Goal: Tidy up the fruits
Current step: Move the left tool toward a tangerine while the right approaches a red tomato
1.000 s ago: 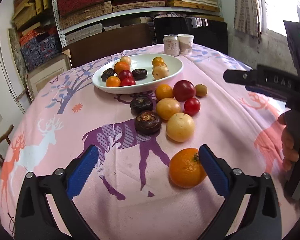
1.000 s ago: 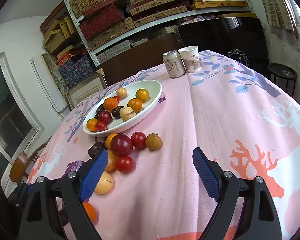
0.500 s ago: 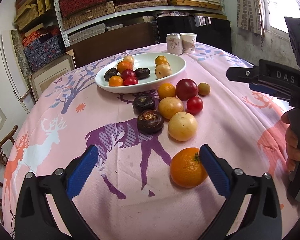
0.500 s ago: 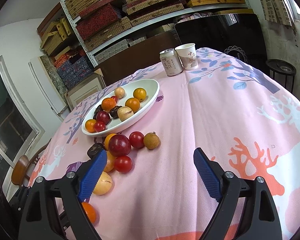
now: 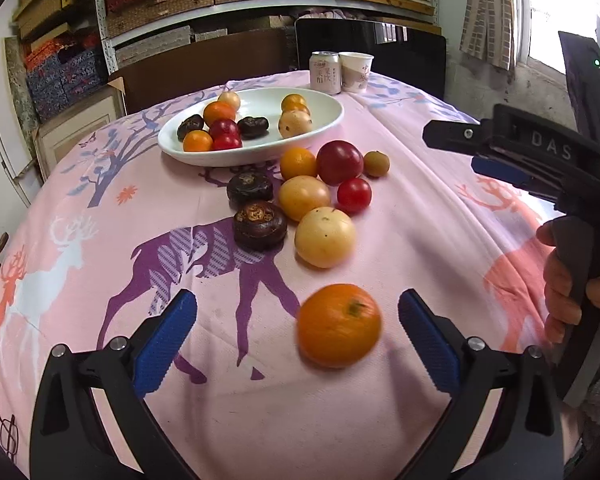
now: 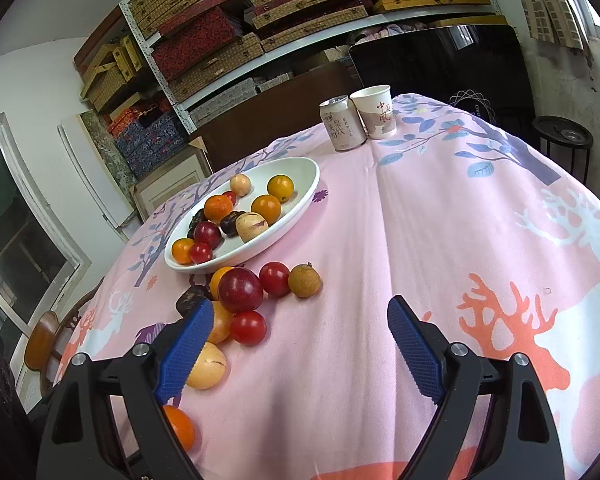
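Observation:
A white oval dish (image 5: 324, 122) (image 6: 300, 208) holds several small fruits. More fruits lie loose on the pink cloth before it: a dark red plum (image 5: 339, 162) (image 6: 240, 289), cherry tomatoes, yellow round fruits, two dark brown ones (image 5: 260, 224). A large orange (image 5: 339, 325) (image 6: 179, 426) lies between the open fingers of my left gripper (image 5: 298, 338), nearer the right finger, not touched. My right gripper (image 6: 298, 344) is open and empty over bare cloth, right of the loose fruit; its body shows in the left wrist view (image 5: 540, 160).
A drink can (image 5: 325, 72) (image 6: 342, 124) and a paper cup (image 5: 355, 71) (image 6: 376, 112) stand at the table's far edge. Shelves of boxes and a dark chair are behind. A wooden chair (image 6: 40, 344) stands at the left.
My left gripper has shifted right and slightly forward, so the orange now sits more centrally between its fingers. The right gripper has barely moved.

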The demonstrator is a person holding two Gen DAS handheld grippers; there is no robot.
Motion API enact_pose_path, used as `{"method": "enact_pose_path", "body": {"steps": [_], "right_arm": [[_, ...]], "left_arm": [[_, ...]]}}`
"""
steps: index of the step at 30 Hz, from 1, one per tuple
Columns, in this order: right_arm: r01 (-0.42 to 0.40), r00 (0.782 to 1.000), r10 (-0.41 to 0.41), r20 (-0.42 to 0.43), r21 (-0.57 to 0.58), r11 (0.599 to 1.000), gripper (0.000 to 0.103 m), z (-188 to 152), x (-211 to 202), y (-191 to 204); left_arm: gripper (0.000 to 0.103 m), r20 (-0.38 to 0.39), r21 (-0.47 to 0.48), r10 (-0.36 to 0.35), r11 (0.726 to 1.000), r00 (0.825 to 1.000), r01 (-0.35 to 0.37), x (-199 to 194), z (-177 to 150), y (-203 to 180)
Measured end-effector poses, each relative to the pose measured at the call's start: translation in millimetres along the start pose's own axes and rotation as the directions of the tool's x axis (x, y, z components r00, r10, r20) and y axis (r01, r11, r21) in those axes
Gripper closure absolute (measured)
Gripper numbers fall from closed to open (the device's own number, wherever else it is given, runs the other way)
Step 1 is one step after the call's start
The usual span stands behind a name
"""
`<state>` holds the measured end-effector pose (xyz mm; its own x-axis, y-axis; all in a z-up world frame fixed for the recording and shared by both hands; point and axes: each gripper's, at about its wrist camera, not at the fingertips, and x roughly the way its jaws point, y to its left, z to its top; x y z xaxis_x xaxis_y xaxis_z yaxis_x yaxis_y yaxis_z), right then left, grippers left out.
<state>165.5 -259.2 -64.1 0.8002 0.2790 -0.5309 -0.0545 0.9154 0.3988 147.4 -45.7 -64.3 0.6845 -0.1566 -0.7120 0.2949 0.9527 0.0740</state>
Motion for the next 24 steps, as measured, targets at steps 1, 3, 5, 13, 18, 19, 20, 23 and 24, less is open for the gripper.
{"method": "enact_pose_path", "body": {"steps": [1,3,5,13,18,19,20,23,24], "right_arm": [[0.0,1.0,0.0,0.0,-0.001,1.0,0.014,0.2,0.3,-0.3],[-0.001,1.0,0.001,-0.001,0.0,1.0,0.014,0.2,0.3,-0.2],[-0.001,1.0,0.001,-0.005,0.003,1.0,0.014,-0.4,-0.1,0.8],[-0.013,1.0,0.014,-0.014,0.018,1.0,0.013,-2.1,-1.2,1.7],[-0.037,0.999,0.038,-0.026,0.057,0.998,0.013,-1.9,1.1,-4.6],[-0.044,0.998,0.046,-0.031,0.068,0.997,0.013,-2.2,1.6,-5.4],[-0.052,0.998,0.055,-0.035,0.079,0.996,0.013,-2.3,1.8,-6.3],[-0.065,0.997,0.068,-0.032,0.092,0.994,0.013,-2.9,0.2,-7.1],[-0.066,0.997,0.069,-0.029,0.092,0.994,0.013,-3.5,-0.5,-6.8]], "left_arm": [[0.004,0.001,-0.001,0.001,1.0,1.0,-0.001,0.3,-0.3,-0.9],[0.004,-0.011,-0.013,-0.02,1.0,1.0,0.02,1.9,-1.1,0.1],[0.004,-0.05,-0.026,-0.082,0.996,0.995,0.081,7.5,-2.2,-0.1],[0.004,-0.159,-0.091,-0.075,0.994,0.984,0.061,31.5,-2.9,12.0],[0.004,-0.098,-0.067,0.104,0.992,0.99,-0.111,18.3,-4.1,37.8],[0.004,-0.098,-0.07,0.103,0.991,0.99,-0.11,17.1,-5.3,43.2],[0.004,-0.098,-0.077,0.093,0.992,0.991,-0.101,15.8,-7.1,48.8],[0.004,-0.095,-0.094,0.068,0.993,0.993,-0.077,13.8,-8.3,53.8],[0.004,-0.09,-0.094,0.06,0.993,0.994,-0.069,12.8,-7.4,54.3]]}}
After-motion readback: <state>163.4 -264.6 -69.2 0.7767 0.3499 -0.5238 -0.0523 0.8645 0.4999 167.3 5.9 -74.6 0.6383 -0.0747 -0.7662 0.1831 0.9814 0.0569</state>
